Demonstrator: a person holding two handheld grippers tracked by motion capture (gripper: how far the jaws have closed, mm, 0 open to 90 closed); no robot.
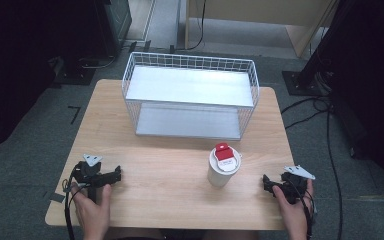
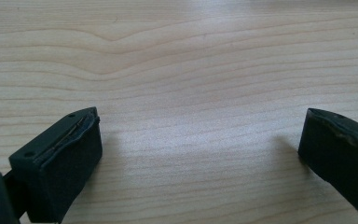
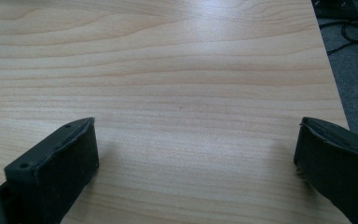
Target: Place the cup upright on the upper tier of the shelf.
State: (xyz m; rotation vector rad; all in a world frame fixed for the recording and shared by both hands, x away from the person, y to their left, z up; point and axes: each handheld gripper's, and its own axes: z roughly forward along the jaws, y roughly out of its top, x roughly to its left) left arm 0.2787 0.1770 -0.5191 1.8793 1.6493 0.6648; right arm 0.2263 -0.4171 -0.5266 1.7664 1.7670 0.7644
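I count one white cup (image 1: 223, 169) with red lid, upright on table (image 1: 170, 175) between my grippers | one wire rack (image 1: 190, 95) behind | left gripper (image 1: 114, 175) spread wide, empty | right gripper (image 1: 267, 182) likewise | cup label unreadable.

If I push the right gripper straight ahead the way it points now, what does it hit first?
Probably nothing: the right gripper, jaws open, faces only bare table up to its edge. The white cup is not in that line, as far as the pictures show.

high view – overhead, forward-down | gripper views – close on table (image 1: 180, 170)
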